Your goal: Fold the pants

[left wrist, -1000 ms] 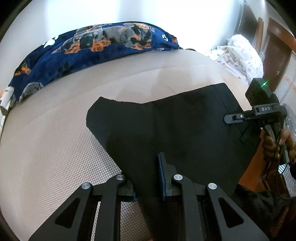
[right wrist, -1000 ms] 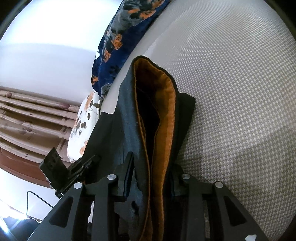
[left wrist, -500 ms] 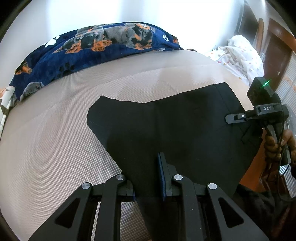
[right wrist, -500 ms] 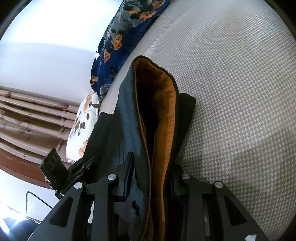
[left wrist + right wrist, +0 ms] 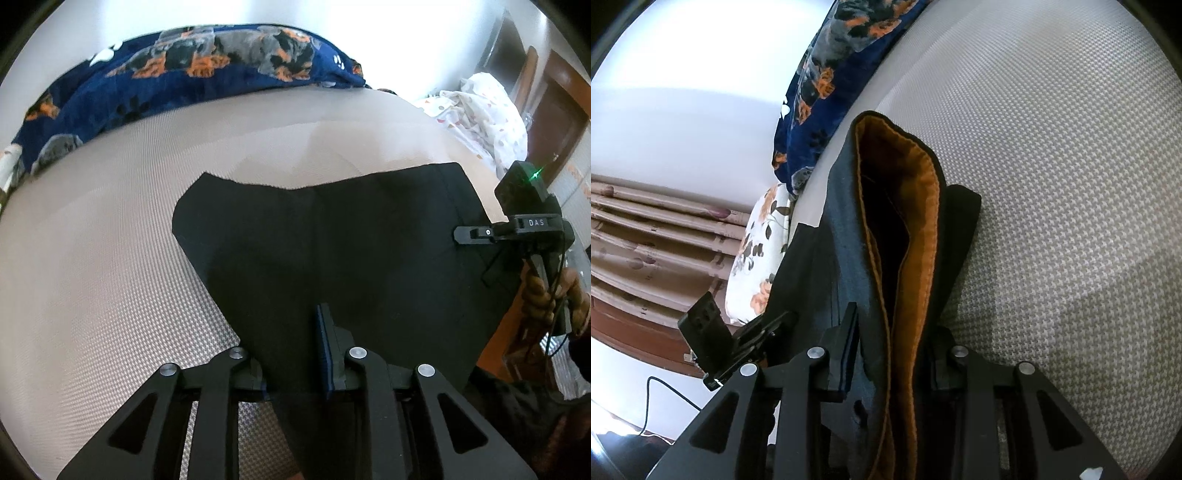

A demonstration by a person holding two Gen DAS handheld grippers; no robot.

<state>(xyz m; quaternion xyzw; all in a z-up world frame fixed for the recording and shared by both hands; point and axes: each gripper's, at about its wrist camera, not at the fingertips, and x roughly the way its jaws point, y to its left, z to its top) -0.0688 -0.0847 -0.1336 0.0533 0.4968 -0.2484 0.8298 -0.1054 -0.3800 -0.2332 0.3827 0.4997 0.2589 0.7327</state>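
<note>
Black pants (image 5: 351, 240) lie spread on the grey-beige bed, one edge hanging over the near side. My left gripper (image 5: 293, 354) has the near edge of the cloth between its fingers; its jaws are opening and the cloth still fills the gap. In the right wrist view the pants (image 5: 846, 229) rise as a folded bunch with the orange waistband lining (image 5: 916, 229) showing, and my right gripper (image 5: 894, 350) is shut on that bunch. The right gripper (image 5: 469, 234) also shows at the pants' right edge, held by a hand (image 5: 543, 295). The left gripper (image 5: 764, 325) appears low on the left.
The woven bed cover (image 5: 110, 277) stretches wide on the left and behind the pants. A dark blue blanket with dog prints (image 5: 184, 74) lies along the far edge. A white spotted cloth (image 5: 487, 107) sits at the back right, a floral pillow (image 5: 757, 251) by the curtains (image 5: 646, 229).
The left gripper's fingers stand slightly wider apart around the cloth. Pants and right gripper have kept their place.
</note>
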